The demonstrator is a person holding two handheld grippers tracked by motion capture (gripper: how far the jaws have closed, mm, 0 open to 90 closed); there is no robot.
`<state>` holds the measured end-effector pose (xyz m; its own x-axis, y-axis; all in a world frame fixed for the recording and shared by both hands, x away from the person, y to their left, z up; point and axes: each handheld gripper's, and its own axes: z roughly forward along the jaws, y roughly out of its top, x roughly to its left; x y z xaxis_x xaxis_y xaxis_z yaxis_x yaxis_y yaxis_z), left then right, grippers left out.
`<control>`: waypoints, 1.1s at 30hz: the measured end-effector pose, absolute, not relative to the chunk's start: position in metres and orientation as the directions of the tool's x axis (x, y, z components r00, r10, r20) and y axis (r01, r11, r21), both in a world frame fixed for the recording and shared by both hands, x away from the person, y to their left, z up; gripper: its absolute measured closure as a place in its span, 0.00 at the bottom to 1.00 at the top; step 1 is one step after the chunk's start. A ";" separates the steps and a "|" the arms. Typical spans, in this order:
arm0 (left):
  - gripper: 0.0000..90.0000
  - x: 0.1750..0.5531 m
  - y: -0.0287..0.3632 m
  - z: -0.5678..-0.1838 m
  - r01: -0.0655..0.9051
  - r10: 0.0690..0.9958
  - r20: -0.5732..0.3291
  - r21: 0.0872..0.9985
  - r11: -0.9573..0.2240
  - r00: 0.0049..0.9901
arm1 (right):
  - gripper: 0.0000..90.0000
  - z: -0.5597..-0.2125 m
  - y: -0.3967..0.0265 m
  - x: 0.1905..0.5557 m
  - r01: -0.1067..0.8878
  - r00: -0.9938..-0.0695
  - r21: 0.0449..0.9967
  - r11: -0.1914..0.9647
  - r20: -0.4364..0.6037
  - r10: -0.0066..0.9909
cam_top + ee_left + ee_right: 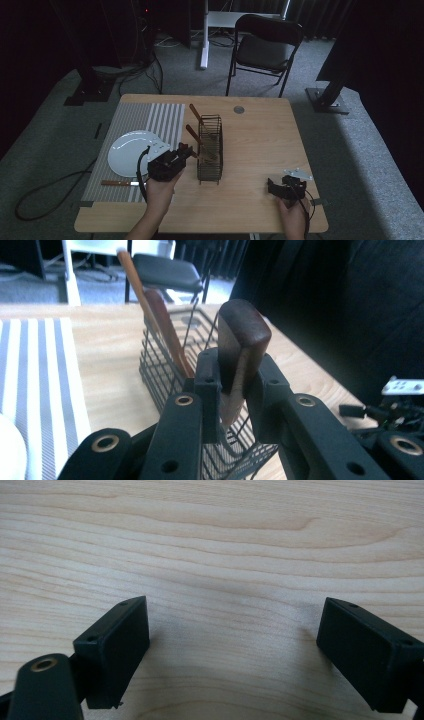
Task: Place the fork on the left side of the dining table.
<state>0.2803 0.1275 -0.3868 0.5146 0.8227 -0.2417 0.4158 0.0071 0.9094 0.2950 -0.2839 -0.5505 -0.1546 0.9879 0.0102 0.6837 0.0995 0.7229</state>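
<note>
Your left gripper point(235, 385) has its jaws clamped on the dark wooden handle of a utensil point(239, 345), gripping it low on the handle so that the rounded end stands up above the jaws. In the high view that same gripper point(187, 151) sits just beside the left side of the black wire basket point(210, 150), near the middle of the desk point(260, 135). The held utensil's lower end runs down past the jaws toward the basket; whether it touches the wire you can't quite tell, since the gripper's body blocks that part.

Two more wooden-handled utensils point(196, 116) lean in the basket, tilted toward the far left, handles poking out above the rim.

To the left of your hand, a white plate point(131, 152) rests on the striped grey placemat point(145, 125), and a knife with a wooden handle point(120, 183) lies flat on the mat near the plate's front edge.

Your right gripper point(280, 187) rests at the near right of the desk, well apart from the basket. Its jaws stand wide apart over bare wood point(225, 555), with nothing between them.
</note>
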 end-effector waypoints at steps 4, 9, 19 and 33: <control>0.86 0.277 0.133 -0.371 0.393 0.812 -0.232 0.920 0.004 0.536 | 0.15 -0.551 -0.284 0.295 0.683 -0.156 0.724 0.102 0.008 0.988; 0.86 0.276 0.138 -0.355 0.371 0.804 -0.223 0.929 0.003 0.552 | 0.15 -0.551 -0.284 0.295 0.683 -0.155 0.724 0.101 0.009 0.988; 0.86 0.305 0.142 -0.328 0.361 0.799 -0.236 0.932 0.025 0.554 | 0.15 -0.550 -0.284 0.295 0.684 -0.155 0.722 0.101 0.009 0.988; 0.86 0.353 0.163 -0.305 0.331 0.820 -0.234 0.942 0.058 0.522 | 0.15 -0.551 -0.284 0.295 0.683 -0.155 0.724 0.101 0.009 0.988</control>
